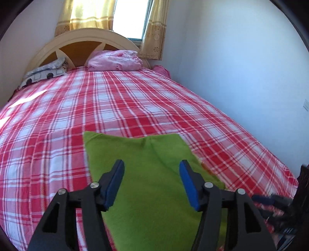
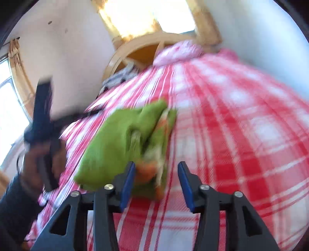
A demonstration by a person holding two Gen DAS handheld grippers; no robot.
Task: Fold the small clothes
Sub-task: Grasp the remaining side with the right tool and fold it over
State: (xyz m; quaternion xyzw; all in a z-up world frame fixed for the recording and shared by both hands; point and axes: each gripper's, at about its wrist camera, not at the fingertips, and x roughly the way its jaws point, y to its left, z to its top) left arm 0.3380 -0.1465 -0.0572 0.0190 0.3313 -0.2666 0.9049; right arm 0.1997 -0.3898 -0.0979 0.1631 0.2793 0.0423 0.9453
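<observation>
Two tongs in play, both with jaws apart and nothing pinched. Left tongs point(image 1: 151, 184) hang over a green garment point(image 1: 148, 173) lying on the bed point(image 1: 58, 119); blue pads point(image 1: 114, 185) stand either side of the cloth from above, not pressing on it. Right tongs point(image 2: 155, 183) also gape, pads clear of fabric, with the garment's near edge just ahead of the left pad and bare bedsheet between the jaws.

Green garment point(image 2: 119, 142) sits near the foot end of the bed, on the red-and-white checked sheet point(image 2: 241, 125). In the left wrist view it looks folded into a rough flat rectangle, a crease running down the middle. In the right wrist view its right edge shows layered folds with orange and white bits showing; that view is motion-blurred, detail unclear.

A hand point(image 2: 41, 164) in a dark sleeve point(image 2: 13, 204) grips the left tool's handle, seen at the left of the right wrist view, beside the garment.

Far end of bed: pink pillow point(image 1: 115, 60) against a curved headboard point(image 1: 83, 40), grey-white patterned folded cloth point(image 1: 45, 74) to its left. Yellow curtains point(image 1: 87, 15) frame a bright window point(image 1: 131, 19) behind. White wall point(image 1: 241, 67) runs along the bed's right side.
</observation>
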